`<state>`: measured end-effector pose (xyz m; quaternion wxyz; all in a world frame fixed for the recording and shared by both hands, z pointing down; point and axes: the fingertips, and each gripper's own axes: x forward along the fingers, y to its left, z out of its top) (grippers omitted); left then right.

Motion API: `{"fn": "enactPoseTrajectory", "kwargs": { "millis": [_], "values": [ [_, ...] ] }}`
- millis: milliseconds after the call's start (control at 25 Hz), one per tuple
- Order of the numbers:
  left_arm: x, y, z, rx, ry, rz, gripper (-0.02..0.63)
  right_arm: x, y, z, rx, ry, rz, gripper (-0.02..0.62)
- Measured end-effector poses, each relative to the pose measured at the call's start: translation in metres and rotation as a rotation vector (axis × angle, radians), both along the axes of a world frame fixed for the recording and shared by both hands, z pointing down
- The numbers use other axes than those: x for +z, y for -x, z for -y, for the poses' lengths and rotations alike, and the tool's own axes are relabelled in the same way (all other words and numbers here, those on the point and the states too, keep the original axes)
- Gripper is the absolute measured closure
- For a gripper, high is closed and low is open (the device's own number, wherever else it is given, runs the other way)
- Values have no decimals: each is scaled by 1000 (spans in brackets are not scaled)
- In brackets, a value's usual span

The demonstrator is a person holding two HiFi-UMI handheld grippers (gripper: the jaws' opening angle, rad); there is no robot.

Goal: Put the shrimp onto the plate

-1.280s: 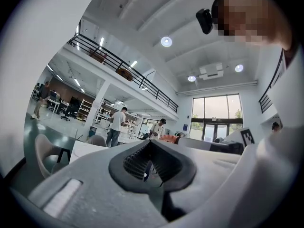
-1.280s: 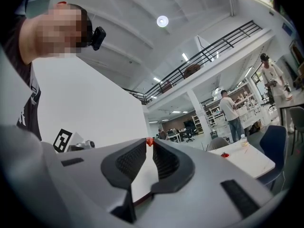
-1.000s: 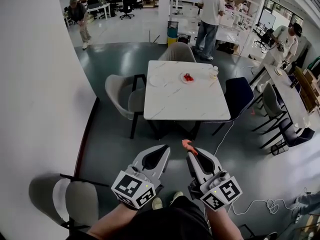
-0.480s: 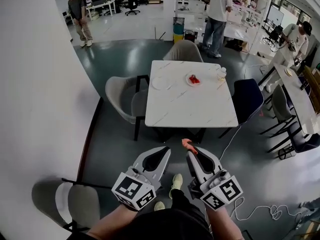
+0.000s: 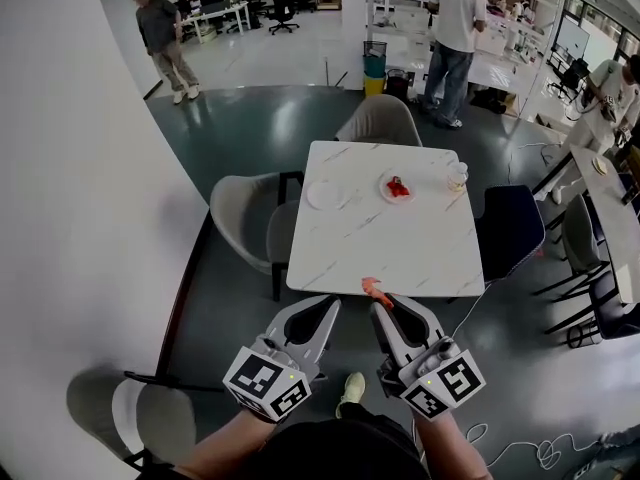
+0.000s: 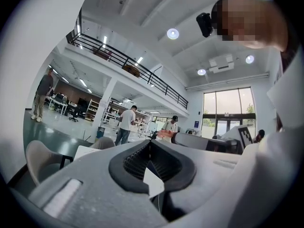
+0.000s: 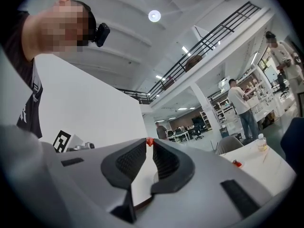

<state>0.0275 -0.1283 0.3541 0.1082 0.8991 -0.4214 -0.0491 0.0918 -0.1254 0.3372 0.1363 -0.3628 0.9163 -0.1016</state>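
Shrimp (image 5: pixel 373 288) held at right gripper (image 5: pixel 380 303) tips; white table (image 5: pixel 380 248) ahead.
Head view: left gripper (image 5: pixel 328 306) beside it, carrying nothing; on the table, well apart from the shrimp, an empty plate (image 5: pixel 325 195) and a plate with red pieces (image 5: pixel 397 188). Left gripper view: jaws closed together, nothing between. Right gripper view: jaws pinched on the orange shrimp (image 7: pixel 149 141) at their very tips.

Surface (image 5: pixel 385 253): white veined stone look, polished. Floor (image 5: pixel 250 118): dark grey, glossy, reflective. Chair (image 5: pixel 240 203): pale matt upholstery. Left hand-held gripper (image 5: pixel 326 306), right hand-held gripper (image 5: pixel 383 306): matt grey plastic, I judge; pads (image 7: pixel 130 161) black, ribbed. Shrimp (image 5: pixel 373 288): orange, smooth.
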Motion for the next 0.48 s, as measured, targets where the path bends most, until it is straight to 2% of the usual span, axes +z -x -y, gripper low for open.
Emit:
{"fn": "enactPoseTrajectory", "kwargs": {
  "millis": [240, 480],
  "values": [
    [-1, -10, 48, -34, -8, -1, 597, 0, -10, 50, -32, -8, -2, 549],
    [2, -5, 93, -70, -1, 6, 597, 6, 0, 96, -69, 11, -12, 549]
  ]
}}
